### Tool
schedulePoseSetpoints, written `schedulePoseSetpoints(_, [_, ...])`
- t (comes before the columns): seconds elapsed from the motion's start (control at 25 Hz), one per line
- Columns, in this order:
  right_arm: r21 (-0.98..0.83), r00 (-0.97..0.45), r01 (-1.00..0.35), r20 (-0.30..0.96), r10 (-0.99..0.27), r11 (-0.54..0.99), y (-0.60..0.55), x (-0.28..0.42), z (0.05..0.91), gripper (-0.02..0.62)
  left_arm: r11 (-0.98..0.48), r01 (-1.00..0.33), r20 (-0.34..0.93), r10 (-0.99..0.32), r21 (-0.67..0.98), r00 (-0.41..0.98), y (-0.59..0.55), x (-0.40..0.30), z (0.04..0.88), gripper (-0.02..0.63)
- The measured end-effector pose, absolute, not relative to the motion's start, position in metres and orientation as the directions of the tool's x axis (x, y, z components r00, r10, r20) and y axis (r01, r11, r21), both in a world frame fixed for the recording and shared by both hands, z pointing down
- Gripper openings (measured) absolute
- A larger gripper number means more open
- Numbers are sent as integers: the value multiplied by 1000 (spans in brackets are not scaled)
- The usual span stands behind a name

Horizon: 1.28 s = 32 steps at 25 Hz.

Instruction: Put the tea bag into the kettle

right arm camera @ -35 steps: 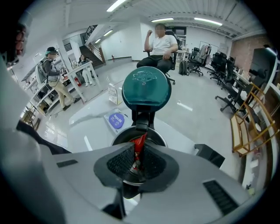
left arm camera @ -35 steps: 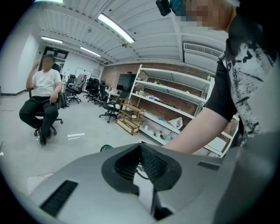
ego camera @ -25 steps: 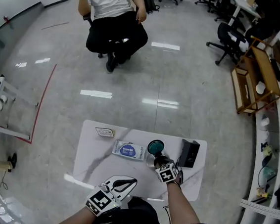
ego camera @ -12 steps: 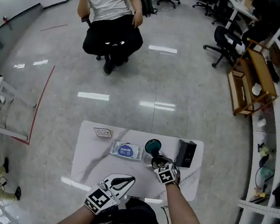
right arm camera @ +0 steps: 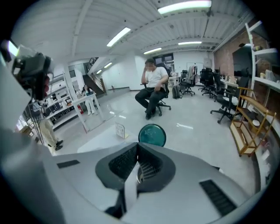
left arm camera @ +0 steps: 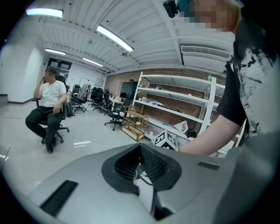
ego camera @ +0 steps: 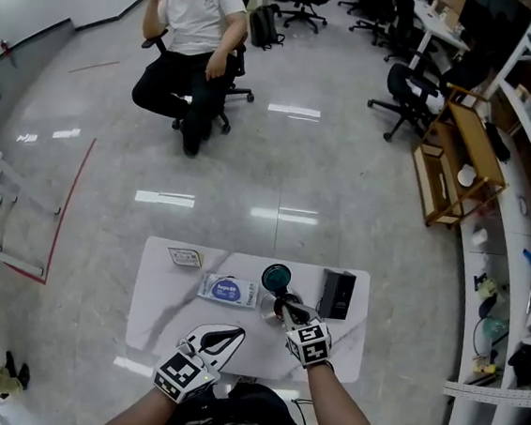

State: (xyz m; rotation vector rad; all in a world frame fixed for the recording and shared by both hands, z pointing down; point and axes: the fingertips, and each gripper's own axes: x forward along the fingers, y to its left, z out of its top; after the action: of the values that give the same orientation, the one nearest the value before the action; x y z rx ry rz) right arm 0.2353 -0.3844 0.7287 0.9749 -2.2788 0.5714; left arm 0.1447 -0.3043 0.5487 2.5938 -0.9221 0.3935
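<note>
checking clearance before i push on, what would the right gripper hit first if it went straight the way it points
The teal round lid, apparently the kettle's, stands almost dead ahead of the right gripper. It would likely meet that first, though depth is hard to judge.

Head view looks steeply down onto the white table (ego camera: pixel 156 309); both gripper views, low beside it, share the seated person (ego camera: pixel 192 29) beyond.
</note>
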Motion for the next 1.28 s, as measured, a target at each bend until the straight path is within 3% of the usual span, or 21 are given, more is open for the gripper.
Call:
schedulePoseSetpoints(0.28, [-193,-732,-656,399,-552,730,-349,201,612,11,-698,-696,328,-626,169,707,-289,130,526,8])
schedulePoseSetpoints(0.56, [-15,-866,-478,172,-469,878,-315,172,517,11,-650,-753,231,-721,104,654,-284,107,488,8])
schedulePoseSetpoints(0.96, [121,-901,-430,2,-433,895,-273,143,438,11,-606,-793,51,-791,62,609,-255,70,432,8])
schedulePoseSetpoints(1.28, [143,-870,-484,28,-492,863,-249,107,430,11,-631,-774,21,-774,59,632,-234,24,418,8])
